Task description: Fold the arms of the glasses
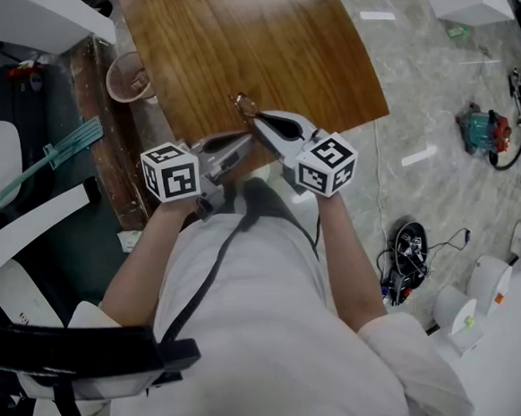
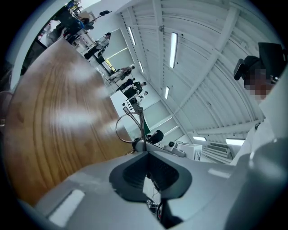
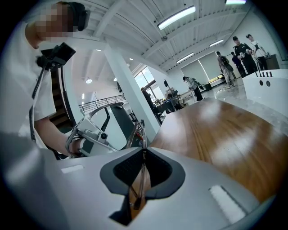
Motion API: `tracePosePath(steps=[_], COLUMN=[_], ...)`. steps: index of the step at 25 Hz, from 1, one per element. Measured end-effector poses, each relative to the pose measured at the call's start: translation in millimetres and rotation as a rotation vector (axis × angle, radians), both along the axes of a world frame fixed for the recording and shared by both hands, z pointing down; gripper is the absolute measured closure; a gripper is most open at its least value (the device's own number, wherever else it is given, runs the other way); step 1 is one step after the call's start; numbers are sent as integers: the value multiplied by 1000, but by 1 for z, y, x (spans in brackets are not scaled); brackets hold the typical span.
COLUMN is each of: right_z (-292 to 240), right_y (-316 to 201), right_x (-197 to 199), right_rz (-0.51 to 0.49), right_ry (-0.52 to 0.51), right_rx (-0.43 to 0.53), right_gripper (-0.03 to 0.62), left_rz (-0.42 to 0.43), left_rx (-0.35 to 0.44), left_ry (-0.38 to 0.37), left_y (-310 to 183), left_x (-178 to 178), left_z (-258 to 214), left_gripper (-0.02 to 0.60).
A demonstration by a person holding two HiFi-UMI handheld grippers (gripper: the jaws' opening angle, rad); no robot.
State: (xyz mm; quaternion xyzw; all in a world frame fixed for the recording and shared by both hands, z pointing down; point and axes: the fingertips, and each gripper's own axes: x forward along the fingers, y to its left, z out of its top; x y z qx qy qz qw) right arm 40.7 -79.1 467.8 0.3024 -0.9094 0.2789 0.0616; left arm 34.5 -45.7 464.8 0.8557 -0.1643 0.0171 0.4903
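Mid-frame above table [image 1: 256,41]: right gripper [image 3: 144,150] clamps glasses [image 3: 140,132] steady; left gripper [image 2: 145,150], pinched shut on thin arm [image 2: 141,128], apparently positioned to fold it.

Both hands are up at the near edge of the wooden table [image 1: 256,41]. The left gripper [image 1: 248,140] and right gripper [image 1: 256,120] tips converge on the glasses [image 1: 242,103], which are too small to resolve. A woven basket [image 1: 129,76] sits just beside the table's left edge.

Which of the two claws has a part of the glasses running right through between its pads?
The right claw: an arm of the glasses runs back between its pads. The left claw pinches them only at its very tips.
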Motion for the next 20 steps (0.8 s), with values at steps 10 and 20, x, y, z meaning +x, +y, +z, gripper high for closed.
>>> tracePosePath(steps=[10, 20], right_z=[18, 88], right_y=[-8, -30], right_x=[-3, -3], right_rz=[-8, -141], right_ry=[92, 496], right_rx=[3, 96], right_gripper=[565, 563], left_rz=[-7, -48], left_rx=[-37, 20], left_ry=[-48, -217], left_y=[1, -7], left_x=[-15, -50], left_z=[25, 53], left_gripper=[534, 551])
